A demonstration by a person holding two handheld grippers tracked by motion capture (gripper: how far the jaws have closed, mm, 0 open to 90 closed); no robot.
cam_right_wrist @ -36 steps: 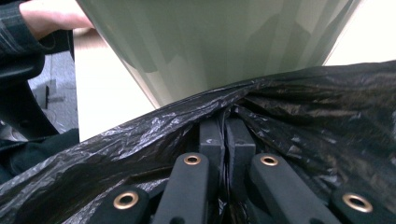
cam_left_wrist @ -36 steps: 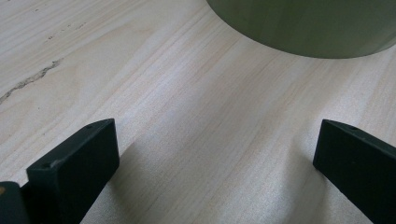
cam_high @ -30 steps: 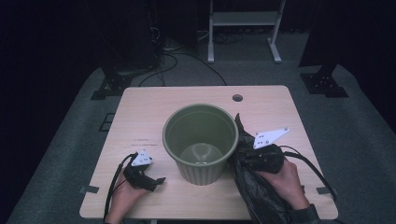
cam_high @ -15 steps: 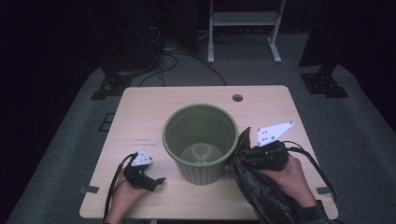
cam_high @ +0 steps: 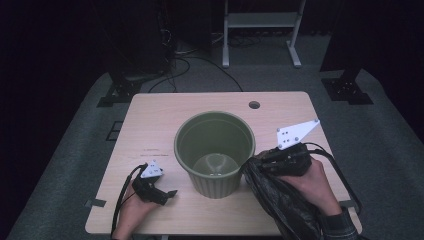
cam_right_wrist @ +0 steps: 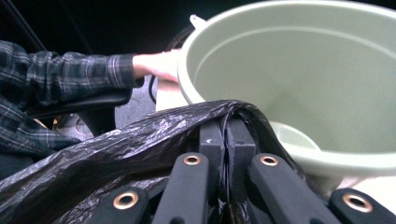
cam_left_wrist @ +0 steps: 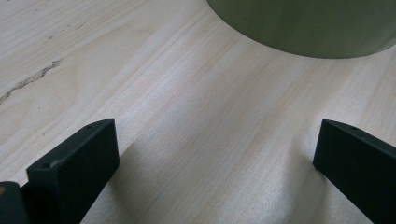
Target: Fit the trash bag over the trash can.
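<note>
One green bin [cam_high: 215, 152] is seen upright at the middle of one wooden table [cam_high: 155, 125]; one black bag [cam_high: 285, 202] is clamped by the right gripper [cam_high: 260, 161], jaws pressed together on its edge, just beside the bin's rim; the left gripper [cam_high: 167, 194] is rested on the table with jaws spread wide, nothing between them.

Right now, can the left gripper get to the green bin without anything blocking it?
Probably yes. The left gripper rests open on the table, and bare wood lies between it and the green bin. The black bag is on the bin's other side.
</note>
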